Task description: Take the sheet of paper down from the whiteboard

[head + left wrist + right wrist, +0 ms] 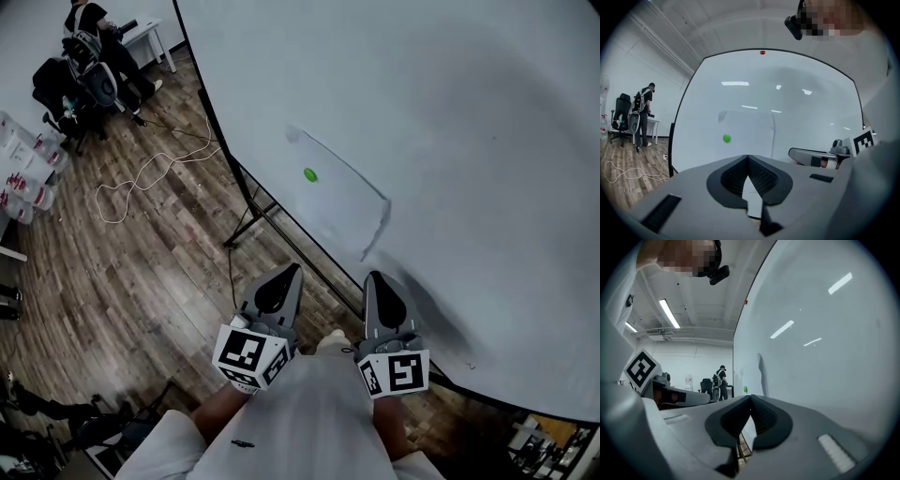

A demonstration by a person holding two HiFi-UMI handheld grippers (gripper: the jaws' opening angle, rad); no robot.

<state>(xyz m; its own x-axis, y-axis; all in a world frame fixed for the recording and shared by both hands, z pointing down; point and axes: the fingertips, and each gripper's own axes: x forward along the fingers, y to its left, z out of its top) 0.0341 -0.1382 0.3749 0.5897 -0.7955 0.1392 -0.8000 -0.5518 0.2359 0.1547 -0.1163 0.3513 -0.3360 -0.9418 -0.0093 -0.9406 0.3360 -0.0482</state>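
Wood-plank floor (141, 262) lies open left of the glossy whiteboard (469, 112), where the flat rectangular sheet of paper (342, 197) hangs, pinned by a round green magnet (310, 174) (one edge casts a shadow). The left gripper (294, 270) and right gripper (374, 277) are short of it, jaws closed and empty.

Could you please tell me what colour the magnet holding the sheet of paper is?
Green: the magnet shows best in the left gripper view.

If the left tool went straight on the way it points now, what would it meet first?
Probably the sheet of paper on the whiteboard, near its lower edge; depth is hard to judge.
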